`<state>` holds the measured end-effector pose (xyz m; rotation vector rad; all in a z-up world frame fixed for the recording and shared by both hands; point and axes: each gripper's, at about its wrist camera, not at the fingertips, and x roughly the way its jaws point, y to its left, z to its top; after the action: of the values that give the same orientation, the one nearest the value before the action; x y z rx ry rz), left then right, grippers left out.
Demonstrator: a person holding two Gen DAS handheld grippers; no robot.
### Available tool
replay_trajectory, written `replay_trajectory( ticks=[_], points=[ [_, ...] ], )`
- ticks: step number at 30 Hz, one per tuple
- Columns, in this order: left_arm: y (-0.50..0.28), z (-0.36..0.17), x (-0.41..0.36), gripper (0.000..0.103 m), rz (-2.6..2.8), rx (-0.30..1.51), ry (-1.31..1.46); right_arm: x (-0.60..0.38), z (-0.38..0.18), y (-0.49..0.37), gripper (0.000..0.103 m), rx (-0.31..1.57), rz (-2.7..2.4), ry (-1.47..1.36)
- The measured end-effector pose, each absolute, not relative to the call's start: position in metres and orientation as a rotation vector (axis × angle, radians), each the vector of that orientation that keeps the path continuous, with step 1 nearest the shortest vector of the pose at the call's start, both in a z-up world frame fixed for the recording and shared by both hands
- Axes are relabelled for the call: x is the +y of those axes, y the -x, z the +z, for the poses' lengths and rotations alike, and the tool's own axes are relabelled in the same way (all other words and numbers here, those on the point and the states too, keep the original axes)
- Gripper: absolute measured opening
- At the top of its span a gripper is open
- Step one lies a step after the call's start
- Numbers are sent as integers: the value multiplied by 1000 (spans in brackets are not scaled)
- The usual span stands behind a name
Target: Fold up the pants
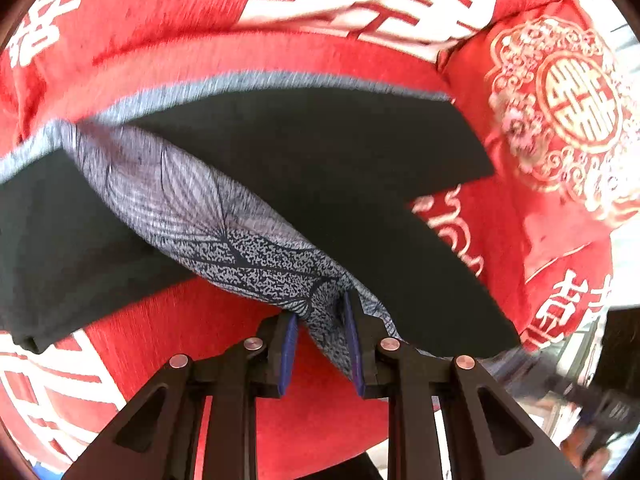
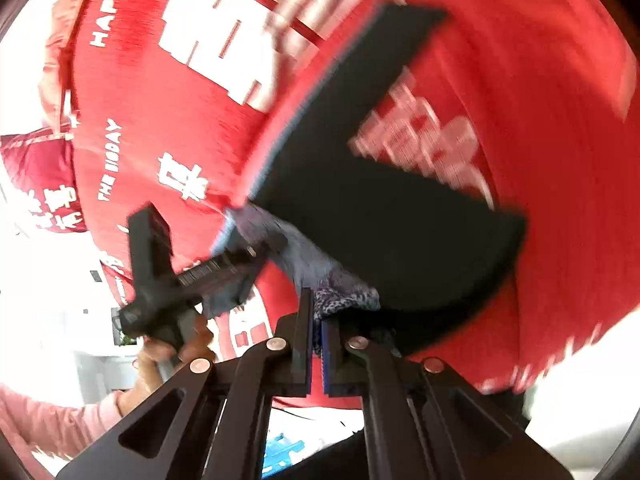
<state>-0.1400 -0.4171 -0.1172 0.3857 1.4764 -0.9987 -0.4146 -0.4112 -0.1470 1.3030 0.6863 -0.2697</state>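
Black pants [image 1: 320,160] with a grey patterned lining and waistband [image 1: 192,204] hang lifted over a red bedspread [image 1: 168,56]. My left gripper [image 1: 322,320] is partly closed, its blue pads [image 1: 289,344] pinching the grey patterned cloth at the waist. In the right wrist view the black pants [image 2: 360,200] spread with two legs apart over the red spread [image 2: 540,160]. My right gripper [image 2: 317,332] is shut on the grey waistband cloth [image 2: 344,296]. The left gripper [image 2: 192,276] shows at the left, held by a hand, gripping the same waistband.
The red spread carries large white characters [image 2: 224,40] and a round gold emblem [image 1: 576,108] on a cushion at the right. A pink-sleeved arm [image 2: 60,412] is at lower left. A blue object [image 2: 280,452] lies below the bed edge.
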Motion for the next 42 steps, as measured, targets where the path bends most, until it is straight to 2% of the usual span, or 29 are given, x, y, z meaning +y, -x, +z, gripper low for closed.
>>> replay_trajectory(
  ticks=[7, 9, 10, 11, 17, 21, 22, 23, 24, 25, 26, 31, 32, 34, 36, 37, 38, 40, 42],
  points=[
    [109, -81, -450, 25, -991, 1332, -374, -509, -95, 362, 3, 679, -303, -1119],
    [102, -75, -455, 48, -969, 1284, -381, -540, -89, 349, 3, 699, -337, -1064],
    [99, -73, -457, 72, -934, 1241, -393, -556, -89, 335, 3, 728, -358, -1024],
    [96, -71, -459, 79, -895, 1187, -407, -566, -89, 323, 3, 758, -379, -984],
    [69, -102, -459, 79, -754, 1213, -470, -613, -120, 258, 7, 977, -480, -723],
    [57, -134, -461, 79, -664, 1217, -549, -635, -140, 240, 7, 1040, -509, -675],
    [54, -143, -463, 79, -648, 1225, -567, -641, -145, 238, 14, 1054, -518, -682],
    [52, -151, -464, 79, -634, 1233, -585, -645, -148, 236, 33, 1064, -514, -693],
    [51, -157, -465, 79, -623, 1241, -597, -647, -148, 234, 46, 1072, -503, -703],
    [48, -160, -463, 79, -615, 1250, -600, -646, -146, 233, 70, 1071, -495, -700],
    [46, -161, -463, 79, -608, 1254, -597, -643, -141, 234, 75, 1061, -502, -680],
    [39, -159, -469, 79, -598, 1242, -573, -618, -104, 247, 74, 969, -572, -574],
    [36, -160, -473, 79, -596, 1239, -573, -617, -106, 248, 60, 974, -565, -593],
    [30, -166, -481, 79, -583, 1241, -576, -619, -122, 245, 42, 1031, -544, -635],
    [23, -173, -488, 79, -575, 1236, -574, -626, -152, 238, 42, 1107, -554, -667],
    [22, -176, -490, 84, -568, 1232, -573, -629, -164, 236, 42, 1125, -565, -673],
    [19, -178, -491, 91, -552, 1221, -570, -635, -181, 232, 37, 1159, -589, -664],
    [11, -181, -492, 92, -548, 1213, -549, -642, -191, 228, 36, 1127, -603, -642],
    [1, -186, -493, 93, -551, 1243, -529, -643, -190, 219, 39, 1123, -613, -603]
  ],
)
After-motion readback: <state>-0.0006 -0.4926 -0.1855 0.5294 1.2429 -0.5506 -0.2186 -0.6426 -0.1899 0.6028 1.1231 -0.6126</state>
